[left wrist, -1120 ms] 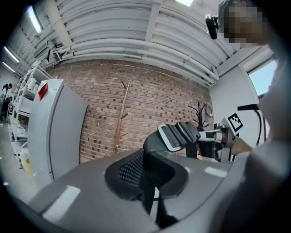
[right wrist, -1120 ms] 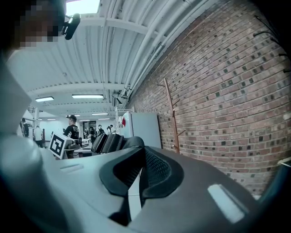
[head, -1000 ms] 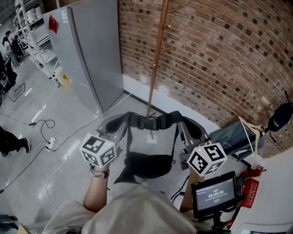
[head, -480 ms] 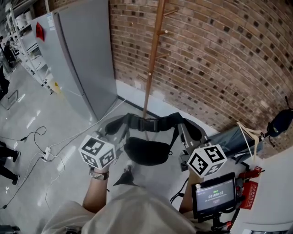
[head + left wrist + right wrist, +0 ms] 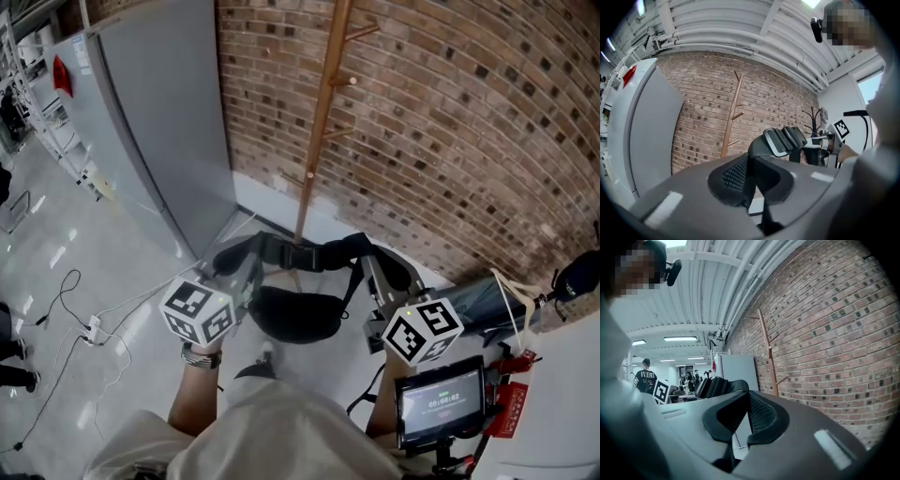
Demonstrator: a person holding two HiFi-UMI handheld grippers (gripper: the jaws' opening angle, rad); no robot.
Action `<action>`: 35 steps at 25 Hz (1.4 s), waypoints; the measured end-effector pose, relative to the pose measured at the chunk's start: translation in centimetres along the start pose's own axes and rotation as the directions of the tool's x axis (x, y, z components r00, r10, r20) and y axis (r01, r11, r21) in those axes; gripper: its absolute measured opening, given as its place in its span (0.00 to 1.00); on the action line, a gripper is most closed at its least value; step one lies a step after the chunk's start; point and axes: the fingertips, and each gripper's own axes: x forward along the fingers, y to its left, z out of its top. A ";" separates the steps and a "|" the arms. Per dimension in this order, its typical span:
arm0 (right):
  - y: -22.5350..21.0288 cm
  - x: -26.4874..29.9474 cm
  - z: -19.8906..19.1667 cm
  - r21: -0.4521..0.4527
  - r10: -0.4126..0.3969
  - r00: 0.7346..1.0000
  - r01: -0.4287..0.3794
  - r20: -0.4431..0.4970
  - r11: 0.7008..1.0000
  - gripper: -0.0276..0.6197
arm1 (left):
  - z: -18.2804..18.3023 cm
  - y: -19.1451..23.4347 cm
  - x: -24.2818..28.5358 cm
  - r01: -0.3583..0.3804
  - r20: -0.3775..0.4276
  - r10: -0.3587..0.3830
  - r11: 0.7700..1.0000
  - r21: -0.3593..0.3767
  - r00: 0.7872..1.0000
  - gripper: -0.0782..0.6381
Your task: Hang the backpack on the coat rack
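**Backpack held by both straps, just short of the rack**

Head view: the left tongs (image 5: 248, 275) and the right tongs (image 5: 372, 277) each grip one of the padded shoulder straps (image 5: 232, 254). The black backpack (image 5: 296, 315) sags between them above the floor. It hangs in front of the wooden coat rack (image 5: 320, 122) by the brick wall (image 5: 450, 122) and is not touching it.

Left gripper view: the left tongs (image 5: 749, 178) are pinched nearly closed on strap webbing. The padded strap (image 5: 782, 140) arches away, with the coat rack (image 5: 731, 117) beyond it.

Right gripper view: the right tongs (image 5: 745, 414) are clamped the same way on the other strap (image 5: 717, 386).

The bag looks soft, limp and fairly light. The straps will droop, so a high hold near their tops seems best, keeping a loop open for a peg (image 5: 353, 82).
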 end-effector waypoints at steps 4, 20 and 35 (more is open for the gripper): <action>-0.8 2.0 0.5 0.010 -0.007 1.000 0.007 0.002 1.000 0.05 | 0.3 1.8 1.5 0.013 -0.007 -0.013 1.000 -0.007 1.000 0.12; -4.1 7.7 0.9 0.079 -0.091 0.996 0.091 -0.002 0.993 0.05 | 1.0 7.1 7.0 0.110 -0.039 -0.111 0.994 -0.022 0.993 0.12; -7.7 12.6 0.8 0.126 -0.133 0.991 0.133 -0.010 0.983 0.05 | 1.1 11.0 11.3 0.139 -0.068 -0.141 0.990 -0.023 0.988 0.12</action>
